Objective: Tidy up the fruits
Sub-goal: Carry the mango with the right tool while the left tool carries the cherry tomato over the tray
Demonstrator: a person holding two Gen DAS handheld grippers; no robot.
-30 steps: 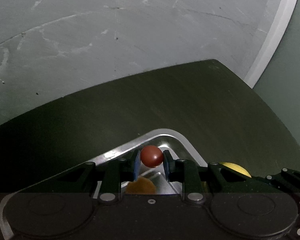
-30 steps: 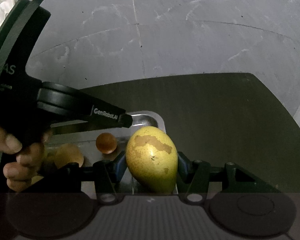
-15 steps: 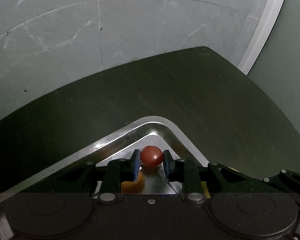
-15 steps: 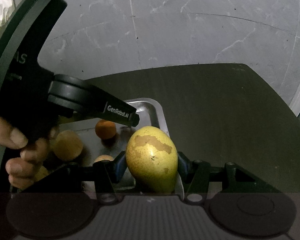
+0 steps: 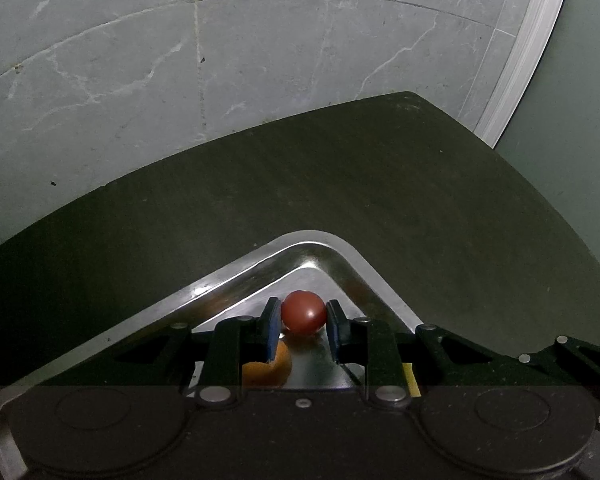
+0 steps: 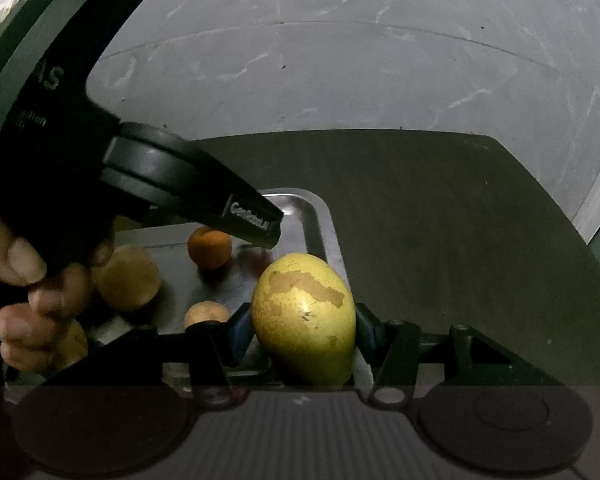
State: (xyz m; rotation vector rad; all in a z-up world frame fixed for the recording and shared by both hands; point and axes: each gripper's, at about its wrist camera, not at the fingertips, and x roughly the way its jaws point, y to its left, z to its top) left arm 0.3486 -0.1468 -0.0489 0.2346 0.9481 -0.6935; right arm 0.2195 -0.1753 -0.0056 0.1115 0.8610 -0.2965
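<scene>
My left gripper (image 5: 303, 320) is shut on a small round red fruit (image 5: 303, 312), held low in the far corner of a shiny metal tray (image 5: 228, 280). An orange fruit (image 5: 274, 368) lies partly hidden under the left finger. My right gripper (image 6: 304, 332) is shut on a yellow-green pear (image 6: 304, 320) with brown patches, held over the tray's right rim (image 6: 326, 232). In the right wrist view the tray holds a small orange fruit (image 6: 209, 247), a large tan fruit (image 6: 128, 278) and a smaller tan one (image 6: 206, 313).
The tray sits on a dark table (image 5: 340, 184) with its far edge and right corner in view, grey tiled floor (image 5: 180, 60) beyond. A person's hand (image 6: 24, 300) grips the left gripper's black body (image 6: 160, 176), which crosses above the tray's left part.
The left gripper has moved forward and lower with the red fruit, deeper into the tray's far corner. The right gripper, still holding the pear, has shifted slightly so more of the tray shows.
</scene>
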